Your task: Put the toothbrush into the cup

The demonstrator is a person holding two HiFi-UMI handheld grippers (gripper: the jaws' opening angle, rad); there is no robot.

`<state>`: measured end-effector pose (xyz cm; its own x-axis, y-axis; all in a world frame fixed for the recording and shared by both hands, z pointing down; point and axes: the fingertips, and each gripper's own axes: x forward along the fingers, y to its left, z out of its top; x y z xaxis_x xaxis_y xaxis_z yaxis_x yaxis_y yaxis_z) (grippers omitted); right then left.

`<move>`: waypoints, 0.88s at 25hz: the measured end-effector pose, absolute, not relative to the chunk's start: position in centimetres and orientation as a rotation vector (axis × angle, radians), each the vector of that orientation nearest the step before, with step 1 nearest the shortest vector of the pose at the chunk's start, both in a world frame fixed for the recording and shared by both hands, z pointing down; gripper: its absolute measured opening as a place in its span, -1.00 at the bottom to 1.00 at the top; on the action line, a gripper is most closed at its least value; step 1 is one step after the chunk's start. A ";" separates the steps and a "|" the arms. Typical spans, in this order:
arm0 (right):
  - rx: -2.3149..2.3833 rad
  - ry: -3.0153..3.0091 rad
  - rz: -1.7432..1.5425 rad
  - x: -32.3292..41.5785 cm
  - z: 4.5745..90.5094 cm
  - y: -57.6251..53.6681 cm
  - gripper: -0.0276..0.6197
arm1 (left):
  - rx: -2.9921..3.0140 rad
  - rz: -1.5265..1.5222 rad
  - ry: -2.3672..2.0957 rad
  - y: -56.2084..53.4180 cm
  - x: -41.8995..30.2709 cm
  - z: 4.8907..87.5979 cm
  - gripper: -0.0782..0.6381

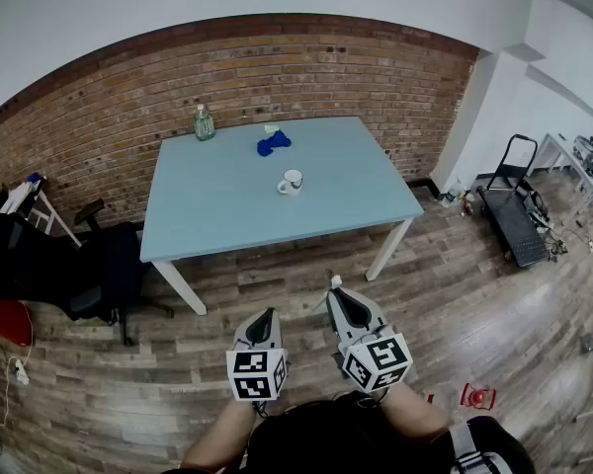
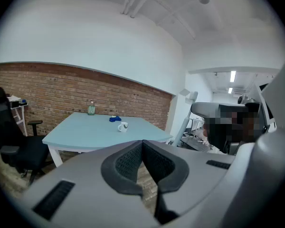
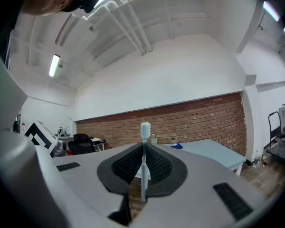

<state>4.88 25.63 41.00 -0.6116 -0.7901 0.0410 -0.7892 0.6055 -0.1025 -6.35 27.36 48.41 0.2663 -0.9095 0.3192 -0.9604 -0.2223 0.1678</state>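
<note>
A white cup (image 1: 292, 182) with a dark rim stands near the middle of the light-blue table (image 1: 217, 215); the left gripper view shows the cup (image 2: 123, 126) small and far off. My right gripper (image 1: 336, 290) is shut on a pale toothbrush (image 3: 145, 163), which stands upright between the pads with its brush head above them. In the head view the toothbrush head (image 1: 335, 281) pokes out past the fingertips. My left gripper (image 1: 267, 317) is shut with nothing in it. Both grippers hang over the wooden floor, well short of the table's near edge.
On the table's far side sit a green bottle (image 1: 205, 123) and a blue cloth (image 1: 273, 143). A black office chair (image 1: 74, 265) stands left of the table. A black cart (image 1: 514, 215) is at the right, a brick wall (image 1: 306, 77) behind.
</note>
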 end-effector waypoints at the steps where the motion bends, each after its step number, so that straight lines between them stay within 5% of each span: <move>1: -1.380 2.809 -0.171 4.7 41.1 25.7 -0.81 | 2.215 0.218 -1.713 27.4 -6.6 48.4 -0.76; 22: -1.249 2.817 -0.185 2.1 41.4 14.2 -0.81 | 2.170 0.271 -1.793 17.3 -8.5 49.2 -0.76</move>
